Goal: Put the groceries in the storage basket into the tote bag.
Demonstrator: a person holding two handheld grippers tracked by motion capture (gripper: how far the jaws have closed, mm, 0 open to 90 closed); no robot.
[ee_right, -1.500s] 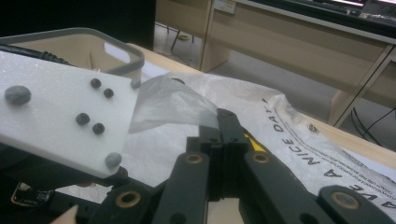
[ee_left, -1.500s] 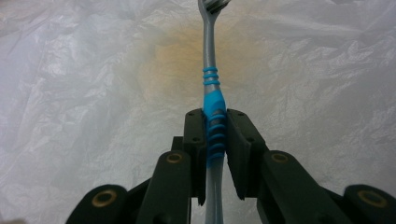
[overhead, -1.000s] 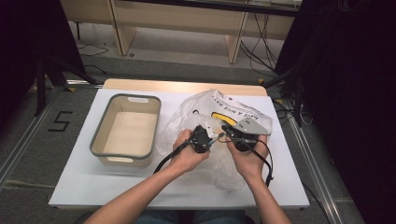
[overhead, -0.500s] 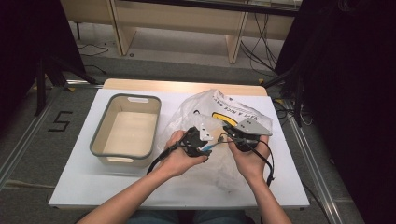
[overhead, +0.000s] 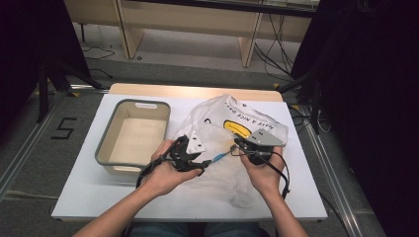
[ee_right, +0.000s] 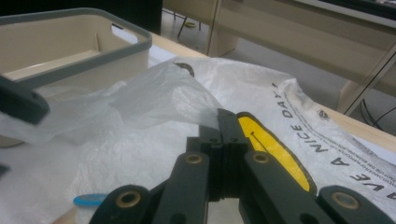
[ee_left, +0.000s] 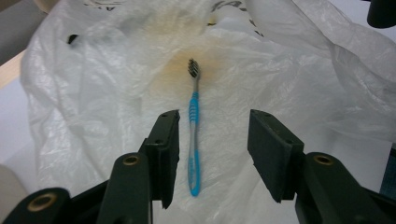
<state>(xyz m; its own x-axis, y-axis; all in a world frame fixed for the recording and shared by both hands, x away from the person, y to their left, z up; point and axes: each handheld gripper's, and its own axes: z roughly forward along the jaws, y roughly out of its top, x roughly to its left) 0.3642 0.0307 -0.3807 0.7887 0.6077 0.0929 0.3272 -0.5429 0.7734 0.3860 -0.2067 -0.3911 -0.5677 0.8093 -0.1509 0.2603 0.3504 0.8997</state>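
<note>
Toothbrush (ee_right: 89, 199) mostly hidden behind right gripper (ee_right: 227, 122) jaws.

The high view looks forward and down from above the person's side of the table (overhead: 99, 197), far enough off to take in every edge of it and the floor beyond. The left gripper view rides on the left hand-held gripper (ee_left: 212, 154) and faces down, close over the white plastic bag (ee_left: 116, 93) and the blue toothbrush (ee_left: 194, 130) lying on it. The right gripper view rides on the right hand-held gripper (ee_right: 227, 140), low and nearly level, facing across the bag toward the beige bin (ee_right: 70, 51) and the table's far edge. All three views share the bag and the toothbrush; the high and right gripper views share the bin.
</note>
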